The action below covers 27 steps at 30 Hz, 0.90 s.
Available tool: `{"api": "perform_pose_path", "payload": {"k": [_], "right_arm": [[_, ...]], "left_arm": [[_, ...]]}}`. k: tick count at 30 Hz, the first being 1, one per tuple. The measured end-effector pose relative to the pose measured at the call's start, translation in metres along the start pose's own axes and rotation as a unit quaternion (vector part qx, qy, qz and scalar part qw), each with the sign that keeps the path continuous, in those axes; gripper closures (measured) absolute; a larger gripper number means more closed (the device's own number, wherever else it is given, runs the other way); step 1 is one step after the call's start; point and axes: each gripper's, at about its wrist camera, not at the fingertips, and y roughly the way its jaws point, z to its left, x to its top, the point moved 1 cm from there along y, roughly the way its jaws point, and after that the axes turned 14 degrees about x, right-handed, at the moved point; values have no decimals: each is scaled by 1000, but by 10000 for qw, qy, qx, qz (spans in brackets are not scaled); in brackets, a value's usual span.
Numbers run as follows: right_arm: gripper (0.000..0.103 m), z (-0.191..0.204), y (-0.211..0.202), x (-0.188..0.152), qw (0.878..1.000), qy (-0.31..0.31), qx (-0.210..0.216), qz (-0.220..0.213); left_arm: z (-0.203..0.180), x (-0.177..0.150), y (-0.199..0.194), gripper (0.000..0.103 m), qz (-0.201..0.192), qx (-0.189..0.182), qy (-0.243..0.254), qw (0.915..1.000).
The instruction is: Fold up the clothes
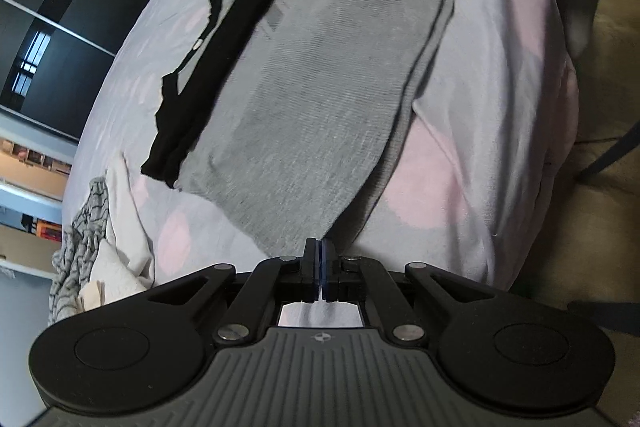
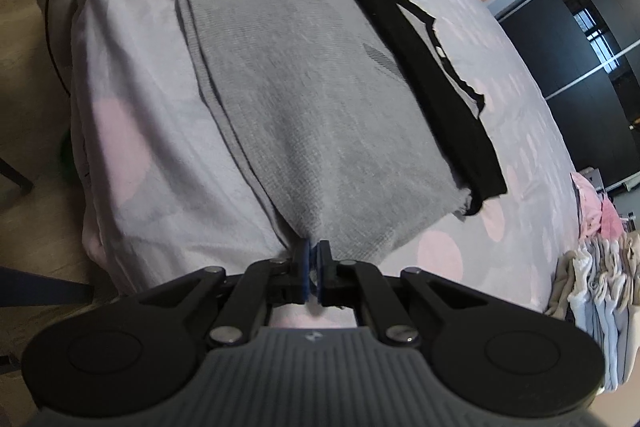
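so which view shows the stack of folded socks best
The right wrist view: the stack of folded socks sits at its lower right edge on the bedsheet, beyond the grey garment held by the right gripper. The left wrist view does not show it.

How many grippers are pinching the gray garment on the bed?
2: the left gripper clamps one corner of the gray garment, the right gripper the opposite corner. None appears hidden.
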Motion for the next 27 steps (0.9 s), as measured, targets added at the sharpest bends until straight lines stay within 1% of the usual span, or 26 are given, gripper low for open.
{"api": "perform_pose_path", "payload": {"k": [3,6,7,11,17,21,27], "right_arm": [[98,0,-3,1,10000,-5,-53,-52],[86,-2,-11,3,9996,57,-126,-247],[85,-2,-14,4,9994,68,-145,-320],[85,3,-19,12,9982,-77,-117,-578],[85,19,-12,32,9957,-515,101,-769],[85,23,-2,42,9944,-593,318,-814],[85,26,7,53,9919,-701,526,-921]], "left_arm": [[-1,0,-1,102,-5,17,36,10000],[1,2,-9,90,-172,53,-42,9998],[2,4,-12,90,-244,63,-62,9997],[2,17,-18,90,-548,72,-99,9984],[-10,47,-11,90,-974,-110,45,9952],[-22,61,1,90,-1053,-322,91,9939],[-26,65,12,90,-1045,-419,113,9936]]}}
